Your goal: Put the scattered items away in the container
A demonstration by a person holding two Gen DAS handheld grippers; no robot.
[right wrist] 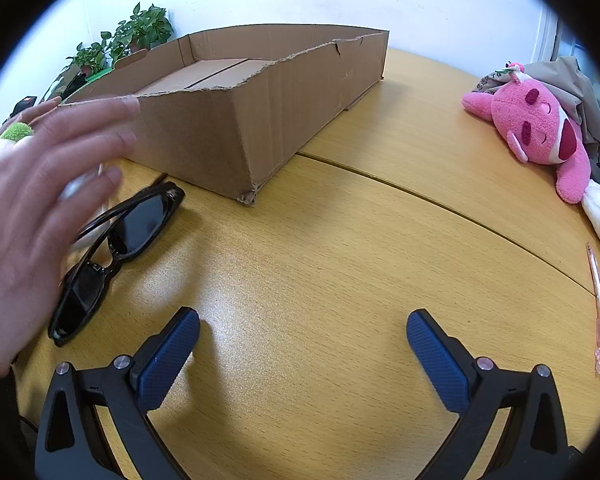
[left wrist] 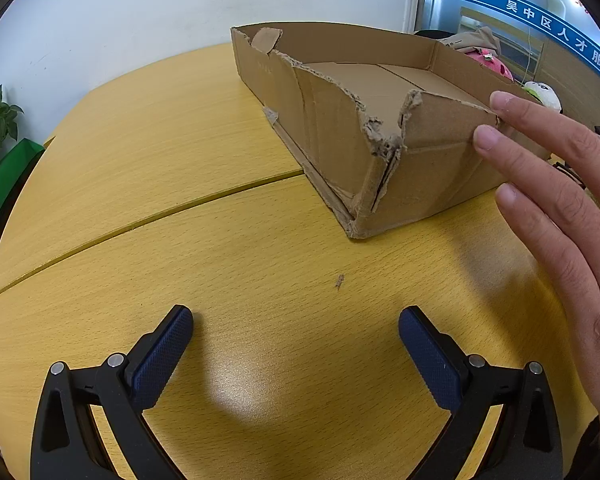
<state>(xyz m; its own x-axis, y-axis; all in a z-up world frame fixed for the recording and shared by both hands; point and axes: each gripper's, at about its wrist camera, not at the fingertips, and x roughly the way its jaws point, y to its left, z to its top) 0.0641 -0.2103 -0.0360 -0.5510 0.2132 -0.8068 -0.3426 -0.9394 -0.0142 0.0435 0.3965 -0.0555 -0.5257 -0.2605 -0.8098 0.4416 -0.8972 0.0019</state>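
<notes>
On the yellow wooden table [right wrist: 320, 264], ahead of both grippers, stands a low cardboard box [right wrist: 236, 120] with torn, ragged rims; what shows of its inside is bare cardboard. Left of the right gripper [right wrist: 303, 332], near the box's front corner, lie black sunglasses [right wrist: 116, 256], lenses dark, arms folded. A bare hand [right wrist: 32, 216] (blurred in the right wrist view) hovers over them, fingers spread towards the box wall; whether it touches either I cannot tell. Far to the right lies a pink plush toy [right wrist: 540, 132] against a heap of beige cloth, well apart from the box, and nearer the right edge a pink pen [right wrist: 598, 304] beside a small white object.

The right gripper's blue pads stand wide apart above bare tabletop, holding nothing. The left gripper [left wrist: 296, 330] is likewise spread wide and empty, the box's torn corner ahead of it and the hand [left wrist: 560, 216] at its right.
</notes>
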